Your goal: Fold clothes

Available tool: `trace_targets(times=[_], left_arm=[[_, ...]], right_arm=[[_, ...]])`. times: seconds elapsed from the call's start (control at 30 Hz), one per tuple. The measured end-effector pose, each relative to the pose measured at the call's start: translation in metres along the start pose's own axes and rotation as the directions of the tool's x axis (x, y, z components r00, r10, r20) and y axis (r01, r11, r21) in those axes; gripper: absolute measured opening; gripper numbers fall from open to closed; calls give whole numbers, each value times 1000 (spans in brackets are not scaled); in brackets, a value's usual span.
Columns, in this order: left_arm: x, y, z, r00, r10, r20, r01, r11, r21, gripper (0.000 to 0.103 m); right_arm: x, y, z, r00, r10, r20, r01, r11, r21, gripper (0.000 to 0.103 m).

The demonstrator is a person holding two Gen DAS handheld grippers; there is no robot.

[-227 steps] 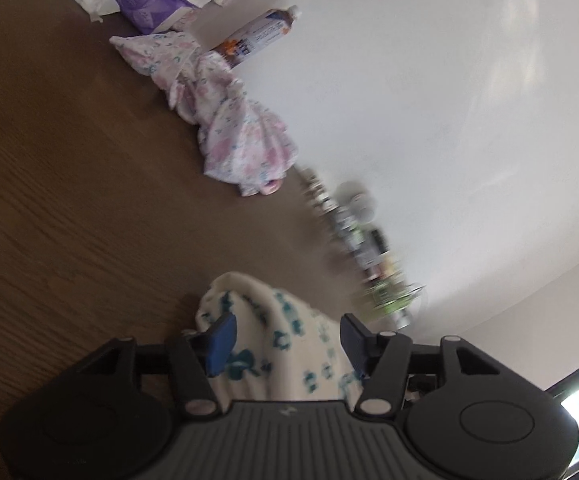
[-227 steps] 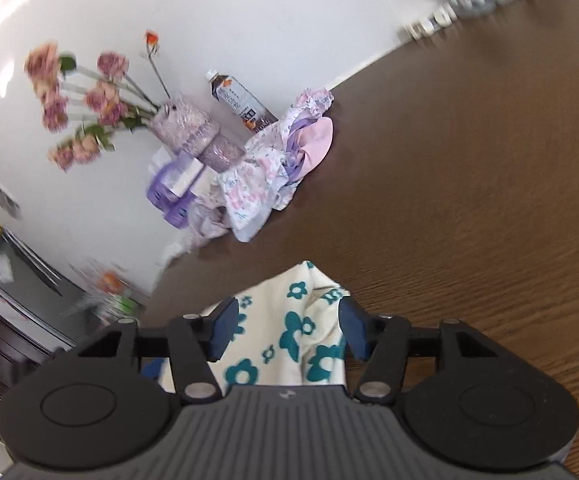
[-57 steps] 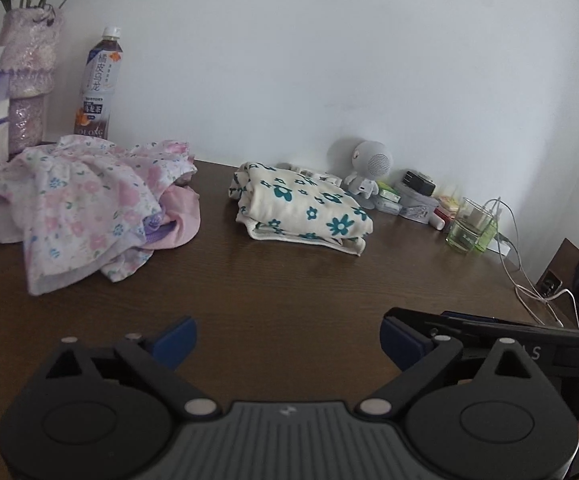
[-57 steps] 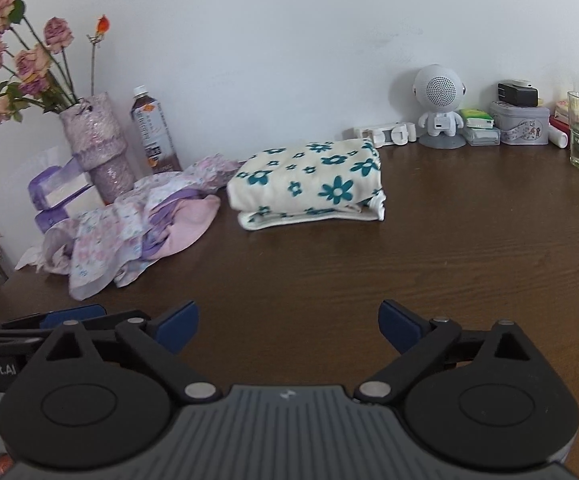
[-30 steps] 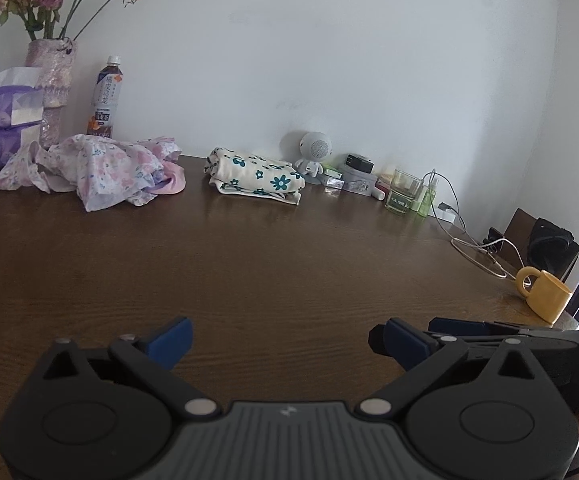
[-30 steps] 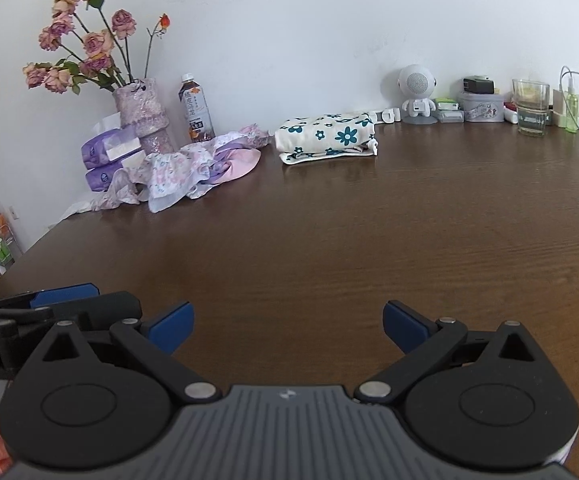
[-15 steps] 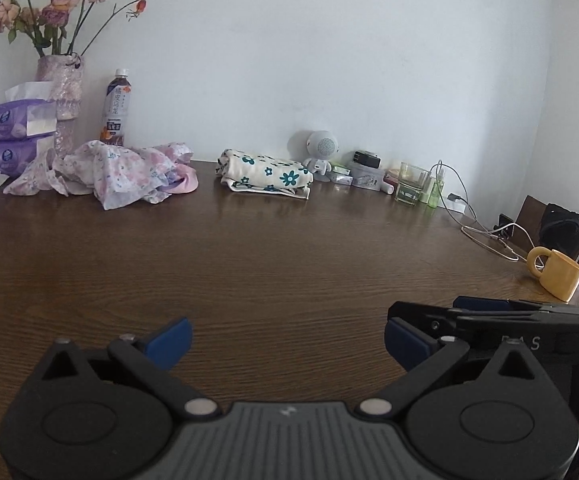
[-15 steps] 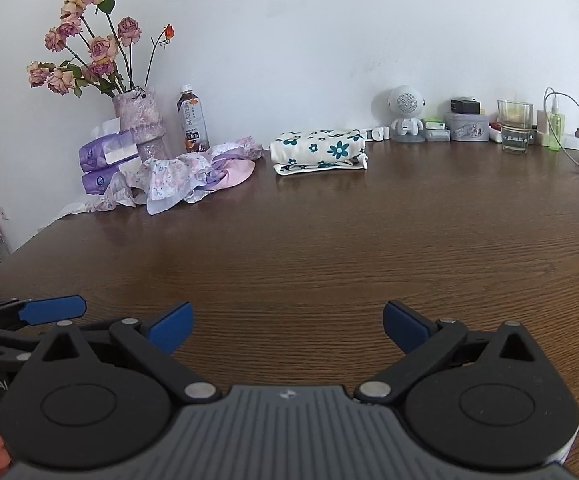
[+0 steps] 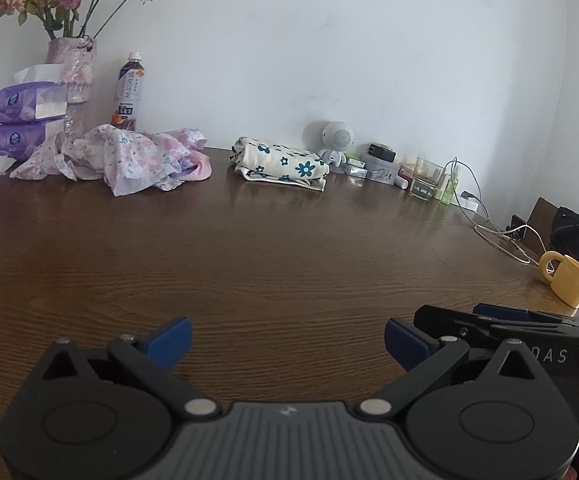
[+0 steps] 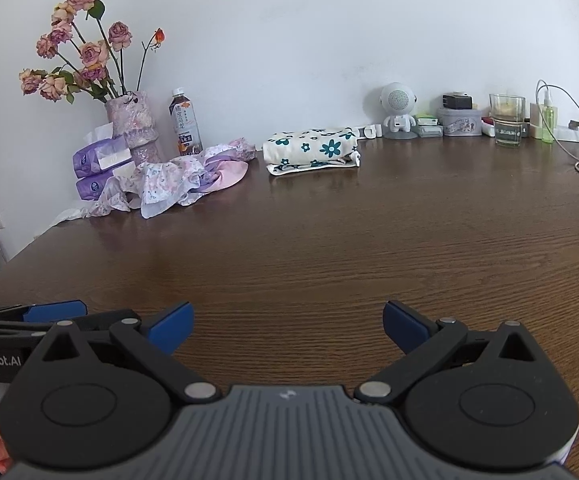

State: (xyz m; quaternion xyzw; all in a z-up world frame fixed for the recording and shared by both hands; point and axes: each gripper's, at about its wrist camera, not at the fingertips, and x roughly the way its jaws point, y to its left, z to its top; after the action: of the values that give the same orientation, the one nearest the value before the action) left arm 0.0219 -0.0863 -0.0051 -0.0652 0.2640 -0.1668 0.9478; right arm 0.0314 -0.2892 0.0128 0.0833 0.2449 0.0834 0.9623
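Note:
A folded cream garment with teal flowers (image 9: 283, 164) (image 10: 313, 148) lies at the back of the brown table by the wall. To its left sits a crumpled heap of pink and lilac floral clothes (image 9: 129, 158) (image 10: 185, 178). My left gripper (image 9: 287, 344) hovers open over the table's near part, far from both, with nothing between its blue pads. My right gripper (image 10: 287, 326) is likewise open and holds nothing. Each gripper shows at the edge of the other's view, side by side.
Along the wall stand a vase of dried roses (image 10: 133, 128), purple tissue packs (image 9: 19, 120), a drink bottle (image 10: 185, 128), a white robot-shaped speaker (image 10: 398, 110), small boxes, a glass (image 10: 507, 124) and charging cables (image 9: 497, 232). A yellow mug (image 9: 567, 280) sits at the table's right edge.
Both grippers let go of the flowered garment, which now lies folded by the wall, and drew back to the table's near side. In the last half second they barely moved.

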Motion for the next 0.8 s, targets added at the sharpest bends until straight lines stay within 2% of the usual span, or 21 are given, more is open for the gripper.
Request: trace_targets(times=[0.23, 0.5, 0.8], left_arm=[[-1, -1, -3, 999, 33, 11, -33, 999, 4, 103], [4, 14, -1, 999, 16, -30, -18, 996, -87, 103], [1, 2, -2, 998, 57, -8, -57, 998, -3, 103]], right_arm=[[-1, -3, -2, 1000, 7, 14, -7, 1000, 21, 103], [-3, -2, -3, 1000, 14, 20, -14, 1000, 10, 103], [-4, -3, -4, 1000, 14, 24, -15, 1000, 22, 103]])
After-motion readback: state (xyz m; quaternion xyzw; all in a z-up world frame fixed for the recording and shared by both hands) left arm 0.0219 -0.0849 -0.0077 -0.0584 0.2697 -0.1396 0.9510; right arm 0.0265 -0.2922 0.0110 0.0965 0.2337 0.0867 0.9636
